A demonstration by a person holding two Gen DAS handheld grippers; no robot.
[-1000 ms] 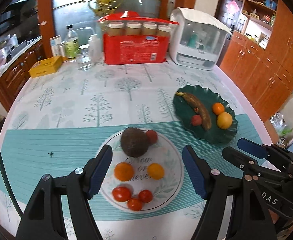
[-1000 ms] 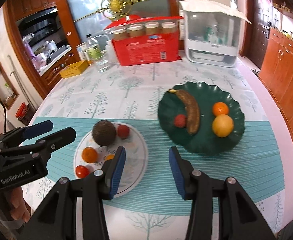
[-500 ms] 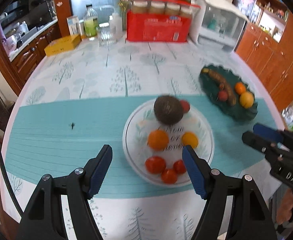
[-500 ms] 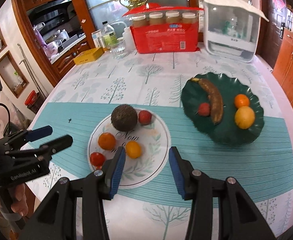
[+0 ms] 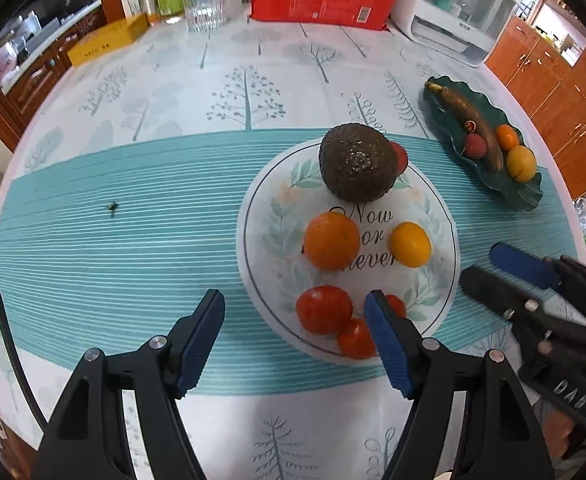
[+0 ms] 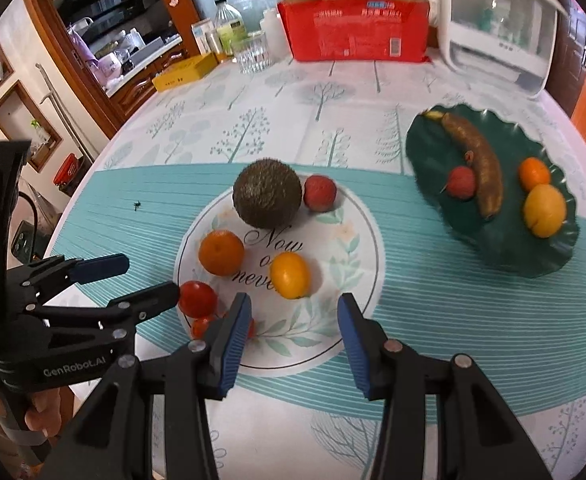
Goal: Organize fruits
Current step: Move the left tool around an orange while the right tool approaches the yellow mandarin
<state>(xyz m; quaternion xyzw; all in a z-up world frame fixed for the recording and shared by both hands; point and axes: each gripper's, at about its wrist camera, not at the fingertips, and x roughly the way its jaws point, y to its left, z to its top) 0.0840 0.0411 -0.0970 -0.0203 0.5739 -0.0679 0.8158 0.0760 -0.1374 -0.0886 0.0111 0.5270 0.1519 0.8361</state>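
White china with a leaf print and script lettering makes up the round plate (image 5: 445, 240), set on the teal striped band of the tablecloth (image 5: 113, 260); most of the loose fruit is gathered on it, so it is judged to be the source pile; a dark rough-skinned avocado (image 5: 357, 162) sits at the far side with a red lychee (image 6: 320, 193) just beside it; an orange (image 5: 331, 240) and a smaller yellow-orange fruit (image 5: 410, 244) lie mid-plate, apart from each other; three tomatoes (image 5: 324, 309) are clustered at the near rim.

A dark green wavy dish (image 6: 505, 248) is placed to the right, well apart from the plate; a brown banana (image 6: 477, 164), a second lychee, a small orange and a yellow fruit are already laid in it, so it is taken as the sorting target.

The left gripper (image 5: 295, 340) is held open and empty above the near rim, its right finger over the tomato cluster; nothing is pressed by the pads; a tomato is judged the likely pick. The right gripper (image 6: 293, 338) is also open and empty, aimed at the near side of the plate, the yellow-orange fruit just ahead of the gap; both claws are tilted steeply down, presumably for a top grasp.

A red box (image 6: 357, 36) with jars, a glass and a white appliance (image 6: 497, 24) are kept at the far table edge, out of the work area.
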